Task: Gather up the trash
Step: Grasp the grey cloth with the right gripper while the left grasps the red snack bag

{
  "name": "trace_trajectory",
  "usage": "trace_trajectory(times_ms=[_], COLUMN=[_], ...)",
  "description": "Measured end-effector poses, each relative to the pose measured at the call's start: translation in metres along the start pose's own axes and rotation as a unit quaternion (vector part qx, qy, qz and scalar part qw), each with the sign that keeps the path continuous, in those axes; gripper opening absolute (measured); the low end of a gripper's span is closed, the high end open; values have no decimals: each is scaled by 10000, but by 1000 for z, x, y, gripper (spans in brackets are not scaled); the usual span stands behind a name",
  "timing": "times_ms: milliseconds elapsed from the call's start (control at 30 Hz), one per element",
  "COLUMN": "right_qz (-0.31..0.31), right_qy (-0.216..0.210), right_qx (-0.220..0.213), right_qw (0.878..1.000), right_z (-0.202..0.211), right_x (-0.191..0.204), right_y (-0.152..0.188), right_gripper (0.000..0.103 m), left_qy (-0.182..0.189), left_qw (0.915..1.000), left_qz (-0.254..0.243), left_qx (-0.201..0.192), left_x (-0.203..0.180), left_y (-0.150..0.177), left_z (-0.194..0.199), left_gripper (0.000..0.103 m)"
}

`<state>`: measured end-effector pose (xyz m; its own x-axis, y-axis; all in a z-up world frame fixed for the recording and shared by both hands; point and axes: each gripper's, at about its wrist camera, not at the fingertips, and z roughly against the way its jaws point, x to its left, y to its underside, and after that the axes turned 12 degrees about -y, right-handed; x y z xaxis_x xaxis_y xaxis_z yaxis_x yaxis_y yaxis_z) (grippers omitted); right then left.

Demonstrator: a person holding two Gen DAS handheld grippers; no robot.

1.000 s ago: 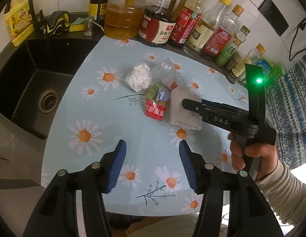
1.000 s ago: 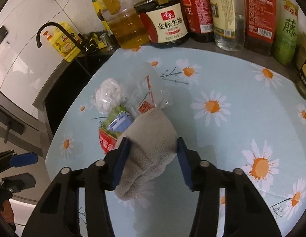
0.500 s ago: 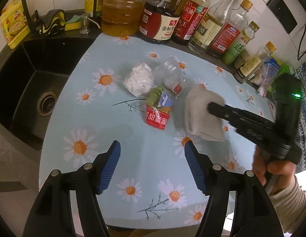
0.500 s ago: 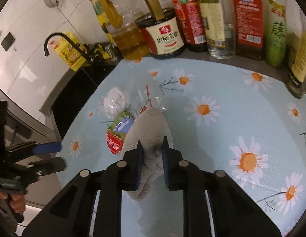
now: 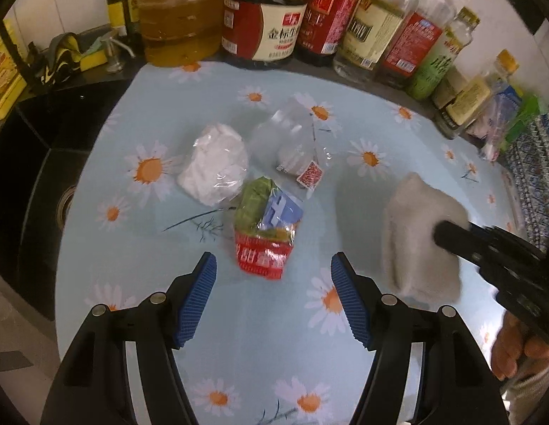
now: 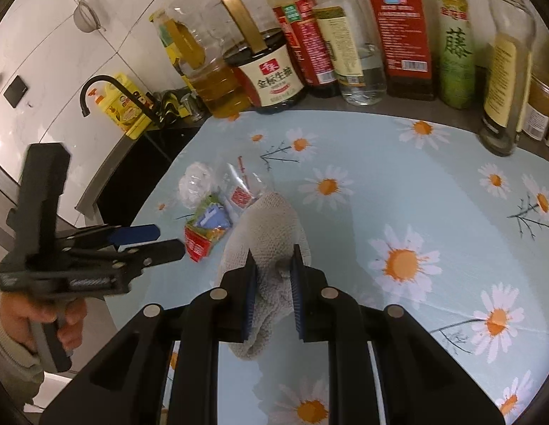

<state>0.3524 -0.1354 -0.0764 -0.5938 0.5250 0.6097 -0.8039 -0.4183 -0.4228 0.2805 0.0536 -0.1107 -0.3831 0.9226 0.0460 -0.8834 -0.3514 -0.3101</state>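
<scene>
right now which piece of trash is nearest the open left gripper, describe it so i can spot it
On the daisy-print tablecloth, look at the cluster of litter in front of the bottles. The crumpled snack wrapper lies closest to the left gripper. It alone is colourful, red, green and blue, while the wad and plastic bag behind it are white and clear.

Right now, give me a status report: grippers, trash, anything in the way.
Right gripper shut on cloth. Left gripper open, empty, above red wrapper. White wad and clear bag on table. Nothing blocking.
</scene>
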Motion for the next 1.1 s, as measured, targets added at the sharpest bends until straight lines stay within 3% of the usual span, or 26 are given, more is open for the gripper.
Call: trace_trajectory(times_ms=[300,433,500,1100], right_qz=[-89,-114,-109,-54], right_qy=[27,7,0,-46], right_qx=[16,-17,-14,102], right_qw=[10000,9999,9999,9999], right_z=[8,11,11,6], right_x=[-11,-12,-13,-7], right_y=[5,5,5,10], right_gripper=[20,20,20,20], left_qy=[-194,-276,-250,-78], left_qw=[9997,9994,9993,9997], left_qz=[82,198,218,212], left_qx=[81,120,146,107], left_x=[-14,-15,-14,-14], left_y=[-17,-20,-20,-10], left_z=[-25,-32,-33,-27], left_gripper=[65,60,51,47])
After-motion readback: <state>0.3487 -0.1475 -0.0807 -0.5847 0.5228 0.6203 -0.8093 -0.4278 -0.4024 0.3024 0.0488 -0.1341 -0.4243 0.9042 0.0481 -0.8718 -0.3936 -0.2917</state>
